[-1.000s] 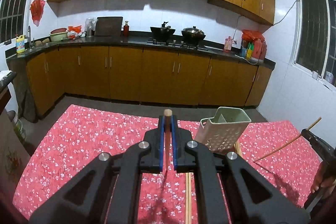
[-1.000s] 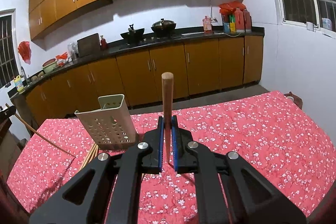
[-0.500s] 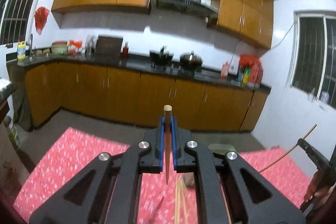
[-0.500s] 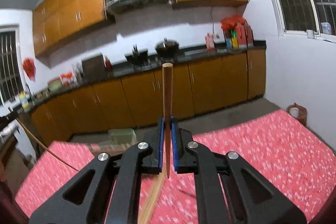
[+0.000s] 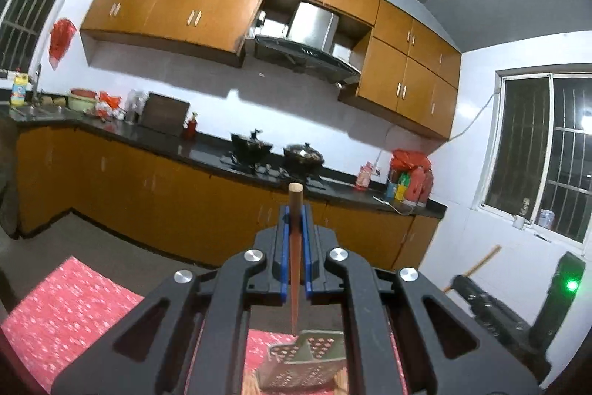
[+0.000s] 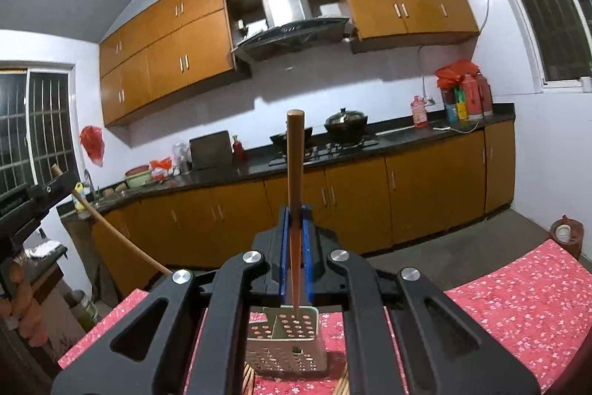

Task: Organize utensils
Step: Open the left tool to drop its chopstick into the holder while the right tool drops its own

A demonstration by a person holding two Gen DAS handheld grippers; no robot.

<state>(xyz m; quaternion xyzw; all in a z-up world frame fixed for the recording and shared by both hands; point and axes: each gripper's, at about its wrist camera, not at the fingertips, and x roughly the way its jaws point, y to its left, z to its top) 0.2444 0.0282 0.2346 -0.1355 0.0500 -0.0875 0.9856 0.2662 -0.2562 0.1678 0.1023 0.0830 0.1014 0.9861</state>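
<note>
the left gripper (image 5: 295, 239), black with blue pads, is clenched on a slim brown wooden chopstick (image 5: 295, 247) that stands nearly upright between its jaws, blunt end up and thin tip pointing down. under that tip, seen through the gripper frame, is the pale perforated plastic utensil holder (image 5: 303, 363) on the surface covered with a red floral cloth (image 5: 66, 306); the tip hangs above the holder's open top.

the right gripper (image 6: 295, 239) is clenched the same way on a second brown wooden chopstick (image 6: 295, 195), also upright, its tip over the holder's (image 6: 286, 343) divided opening. a few more chopsticks (image 6: 247, 379) lie flat on the cloth (image 6: 518, 302) just beside the holder's base.

in the right wrist view the left gripper (image 6: 51, 189) appears at the far left edge with its chopstick (image 6: 122, 239) slanting down, and a hand (image 6: 22, 302) beneath it. behind are orange-brown kitchen cabinets (image 6: 370, 202) and a dark kitchen worktop with pots (image 6: 346, 124).
</note>
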